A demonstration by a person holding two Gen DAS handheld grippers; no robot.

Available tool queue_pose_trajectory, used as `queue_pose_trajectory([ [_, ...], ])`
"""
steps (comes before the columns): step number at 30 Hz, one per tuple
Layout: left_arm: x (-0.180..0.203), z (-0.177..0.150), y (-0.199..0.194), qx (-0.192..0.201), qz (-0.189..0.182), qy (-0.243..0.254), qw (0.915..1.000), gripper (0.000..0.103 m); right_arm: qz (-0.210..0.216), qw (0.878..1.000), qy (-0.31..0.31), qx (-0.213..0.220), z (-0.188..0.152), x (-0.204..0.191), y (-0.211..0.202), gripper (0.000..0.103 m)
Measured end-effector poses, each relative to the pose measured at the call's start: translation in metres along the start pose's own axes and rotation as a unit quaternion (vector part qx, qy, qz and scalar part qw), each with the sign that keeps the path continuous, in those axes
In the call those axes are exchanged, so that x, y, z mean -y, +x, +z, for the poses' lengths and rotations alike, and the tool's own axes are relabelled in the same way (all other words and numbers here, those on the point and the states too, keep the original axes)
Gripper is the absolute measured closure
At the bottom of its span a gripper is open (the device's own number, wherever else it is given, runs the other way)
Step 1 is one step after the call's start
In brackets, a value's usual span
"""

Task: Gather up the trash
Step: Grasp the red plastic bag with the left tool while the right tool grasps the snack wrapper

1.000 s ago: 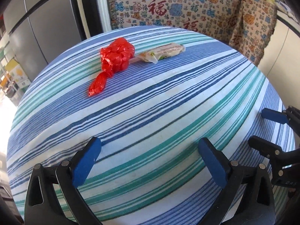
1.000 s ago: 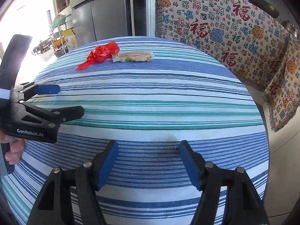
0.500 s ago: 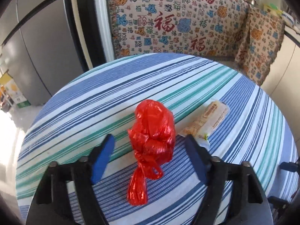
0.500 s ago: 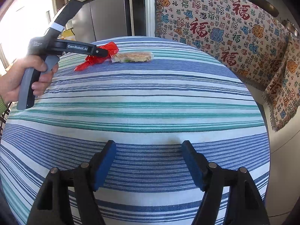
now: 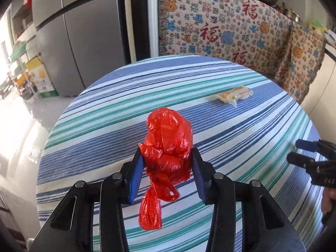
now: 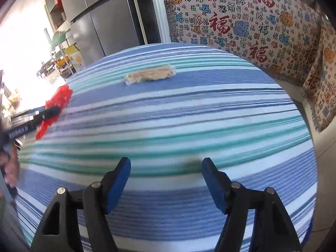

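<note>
Left hand-held gripper (image 5: 166, 163) pinched the crumpled red plastic bag (image 5: 168, 147), lifted off the striped bench (image 5: 262, 130), bag tail dangling below, wrapped snack packet (image 5: 235, 94) lay farther back on the cloth, right hand-held gripper (image 6: 166, 180) closing, nothing between its blue pads (image 6: 117, 187).

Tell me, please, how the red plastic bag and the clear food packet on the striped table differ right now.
The red plastic bag is crumpled and opaque; the food packet is flat, long and see-through, with pale contents. The bag sits between the pads of the left gripper, which press on it, with its tail dangling, while the packet lies untouched on the striped tablecloth. The right gripper holds neither. Both are thin plastic.
</note>
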State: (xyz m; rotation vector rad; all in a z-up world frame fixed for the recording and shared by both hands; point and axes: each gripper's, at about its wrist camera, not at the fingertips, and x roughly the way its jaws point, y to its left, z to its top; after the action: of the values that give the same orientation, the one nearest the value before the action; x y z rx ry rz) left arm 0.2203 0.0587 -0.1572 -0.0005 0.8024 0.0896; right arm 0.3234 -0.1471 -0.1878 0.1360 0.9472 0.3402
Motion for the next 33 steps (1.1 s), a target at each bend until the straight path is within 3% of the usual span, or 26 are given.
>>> queue_pose_trajectory([
  [3, -0.013, 0.002, 0.002, 0.008, -0.008, -0.024, 0.9997, 0.058, 0.025, 0.996, 0.084, 0.0, 0.037, -0.011, 0.026, 0.038],
  [6, -0.016, 0.002, 0.005, 0.009, 0.003, -0.021, 0.9997, 0.058, 0.031, 0.985, 0.172, 0.004, 0.071, -0.02, 0.055, 0.038],
  [8, -0.019, 0.003, 0.006, 0.011, -0.007, -0.032, 0.9994, 0.058, 0.012, 0.977, 0.214, -0.006, 0.088, -0.024, 0.075, 0.038],
  [11, -0.021, 0.004, 0.007, 0.007, -0.015, -0.044, 0.9989, 0.058, -0.055, 0.971, 0.232, -0.003, 0.102, -0.026, 0.09, 0.04],
  [12, -0.021, 0.004, 0.008, 0.004, -0.019, -0.045, 0.9988, 0.058, -0.074, 0.973, 0.22, -0.005, 0.105, -0.027, 0.092, 0.041],
  [14, -0.02, 0.004, 0.009, -0.001, -0.029, -0.046, 0.9985, 0.058, -0.085, 0.98, 0.179, -0.013, 0.105, -0.032, 0.093, 0.059],
  [15, -0.019, 0.004, 0.009, -0.002, -0.033, -0.044, 0.9985, 0.058, -0.069, 0.985, 0.158, -0.019, 0.103, -0.033, 0.092, 0.08],
  [16, -0.017, 0.004, 0.008, -0.001, -0.036, -0.04, 0.9985, 0.058, -0.064, 0.988, 0.135, -0.025, 0.102, -0.034, 0.088, 0.086],
  [18, -0.014, 0.003, 0.005, 0.0, -0.041, -0.033, 0.9986, 0.058, -0.061, 0.995, 0.078, -0.032, 0.097, -0.035, 0.075, 0.086],
  [19, -0.011, 0.002, 0.004, -0.001, -0.048, -0.029, 0.9984, 0.058, -0.061, 0.995, 0.078, -0.032, 0.097, -0.035, 0.075, 0.086],
  [21, -0.005, -0.002, 0.003, -0.007, -0.07, -0.029, 0.9971, 0.058, -0.021, 0.997, -0.026, -0.072, 0.084, -0.031, 0.049, 0.086],
  [24, 0.007, -0.01, 0.002, -0.023, -0.107, -0.031, 0.9936, 0.058, 0.002, 0.985, -0.128, -0.118, 0.054, -0.027, 0.01, 0.086],
  [26, 0.019, -0.013, 0.002, -0.026, -0.105, -0.02, 0.9939, 0.058, -0.003, 0.975, -0.171, -0.142, 0.028, -0.018, -0.013, 0.086],
  [30, 0.045, -0.022, 0.005, -0.036, -0.101, 0.005, 0.9942, 0.051, -0.022, 0.973, -0.168, -0.156, -0.012, 0.013, -0.031, 0.083],
  [32, 0.055, -0.031, 0.008, -0.051, -0.105, 0.017, 0.993, 0.042, -0.024, 0.979, -0.137, -0.146, -0.025, 0.029, -0.035, 0.074],
  [33, 0.059, -0.033, 0.008, -0.054, -0.106, 0.023, 0.9926, 0.04, -0.022, 0.983, -0.117, -0.139, -0.028, 0.036, -0.037, 0.064],
])
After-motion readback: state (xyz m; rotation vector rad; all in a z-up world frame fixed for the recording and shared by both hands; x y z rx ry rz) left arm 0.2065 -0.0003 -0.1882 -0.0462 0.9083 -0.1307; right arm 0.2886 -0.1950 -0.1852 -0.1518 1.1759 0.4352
